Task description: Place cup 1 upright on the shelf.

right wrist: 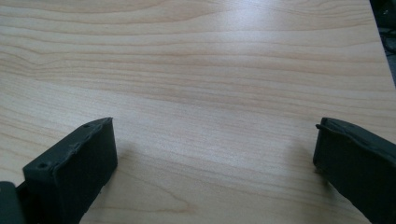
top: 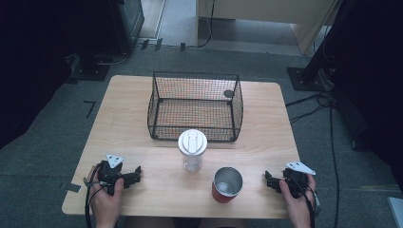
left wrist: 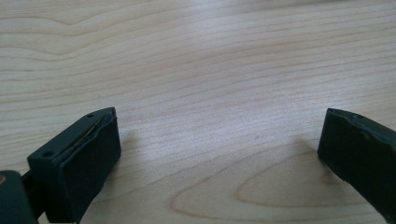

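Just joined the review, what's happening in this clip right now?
A person sits at a wooden table with a two-jaw gripper in each hand. The left gripper and right gripper rest near the table's front edge, jaws open with nothing between them. Between them stand a clear bottle with a white lid and a red cup with a metal inside, both upright and untouched. A black wire basket sits behind them, apparently empty. Nothing is being handled yet.

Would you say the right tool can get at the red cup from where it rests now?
Probably yes. The right tool rests open on the table, jaws toward the red cup, with bare wood between them; the white-lidded bottle stands off that line.
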`<state>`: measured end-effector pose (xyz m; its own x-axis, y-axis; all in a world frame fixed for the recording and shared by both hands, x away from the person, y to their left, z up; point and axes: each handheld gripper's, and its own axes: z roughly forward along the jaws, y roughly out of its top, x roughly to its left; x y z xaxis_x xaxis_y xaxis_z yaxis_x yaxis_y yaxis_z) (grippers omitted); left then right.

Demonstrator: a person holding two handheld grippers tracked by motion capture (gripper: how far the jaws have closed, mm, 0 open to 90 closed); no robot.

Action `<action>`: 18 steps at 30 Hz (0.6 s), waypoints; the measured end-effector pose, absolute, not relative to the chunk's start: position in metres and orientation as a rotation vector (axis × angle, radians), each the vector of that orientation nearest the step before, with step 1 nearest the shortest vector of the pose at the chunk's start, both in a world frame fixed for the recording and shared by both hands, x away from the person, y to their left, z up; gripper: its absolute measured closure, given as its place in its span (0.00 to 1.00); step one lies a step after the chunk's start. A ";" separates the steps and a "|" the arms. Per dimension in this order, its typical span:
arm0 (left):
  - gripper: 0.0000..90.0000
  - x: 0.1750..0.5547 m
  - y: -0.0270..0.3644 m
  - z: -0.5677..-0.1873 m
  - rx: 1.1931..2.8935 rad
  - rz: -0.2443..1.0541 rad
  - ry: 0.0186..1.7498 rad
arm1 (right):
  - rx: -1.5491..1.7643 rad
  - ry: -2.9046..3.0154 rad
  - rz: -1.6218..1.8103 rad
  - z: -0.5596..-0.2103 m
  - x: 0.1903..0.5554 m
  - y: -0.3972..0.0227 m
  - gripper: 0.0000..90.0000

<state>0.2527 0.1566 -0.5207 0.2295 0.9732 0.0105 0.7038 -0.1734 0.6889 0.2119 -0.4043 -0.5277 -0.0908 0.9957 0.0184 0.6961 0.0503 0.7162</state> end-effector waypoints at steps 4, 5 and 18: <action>0.00 0.253 0.157 -0.521 1.948 0.625 1.536 | 1.684 1.851 0.770 -0.523 0.205 -0.402 0.00; 0.00 0.253 0.157 -0.521 1.948 0.625 1.535 | 1.680 1.856 0.785 -0.521 0.203 -0.402 0.00; 0.00 0.253 0.157 -0.521 1.950 0.625 1.534 | 1.602 1.885 0.934 -0.480 0.189 -0.377 0.00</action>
<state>0.2527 0.1567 -0.5206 0.2309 0.9729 0.0114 0.7042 -0.1752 0.6880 0.1889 -0.3772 -0.4803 -0.1891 0.9800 0.0614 0.6427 0.0763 0.7623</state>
